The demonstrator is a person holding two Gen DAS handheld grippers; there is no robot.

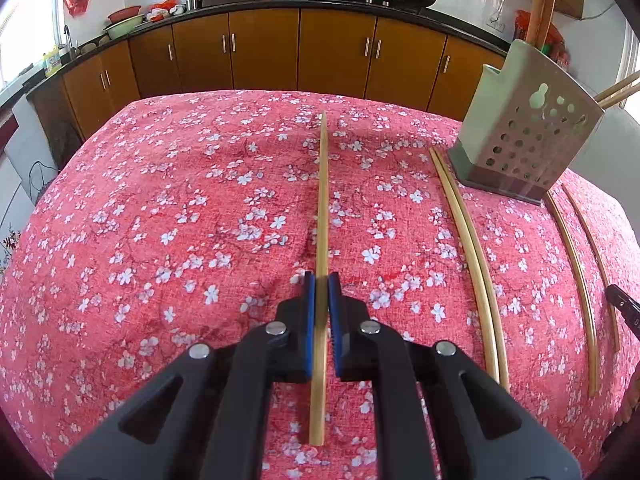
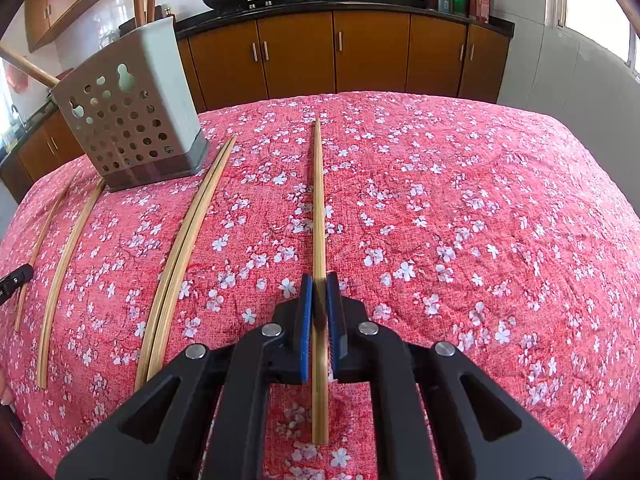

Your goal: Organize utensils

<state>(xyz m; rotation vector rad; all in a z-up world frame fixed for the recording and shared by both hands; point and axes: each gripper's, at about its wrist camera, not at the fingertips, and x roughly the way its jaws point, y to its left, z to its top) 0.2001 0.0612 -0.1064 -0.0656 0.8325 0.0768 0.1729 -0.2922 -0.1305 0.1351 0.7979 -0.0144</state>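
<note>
My left gripper (image 1: 321, 280) is shut on a bamboo chopstick (image 1: 322, 200) that points forward over the red floral cloth. My right gripper (image 2: 319, 279) is shut on another bamboo chopstick (image 2: 318, 200), also pointing forward. A grey perforated utensil holder (image 1: 524, 148) stands at the right in the left wrist view and at the left in the right wrist view (image 2: 128, 120), with long wooden sticks rising from it. A pair of chopsticks (image 1: 472, 248) lies beside it, also in the right wrist view (image 2: 180, 264). Two single chopsticks (image 1: 576, 276) lie apart near it, also in the right wrist view (image 2: 60, 280).
The table carries a red floral cloth (image 1: 160, 220). Brown kitchen cabinets (image 1: 260, 52) with a black counter, woks and bottles stand behind it. The other gripper's tip shows at the right edge of the left wrist view (image 1: 624, 308) and the left edge of the right wrist view (image 2: 14, 278).
</note>
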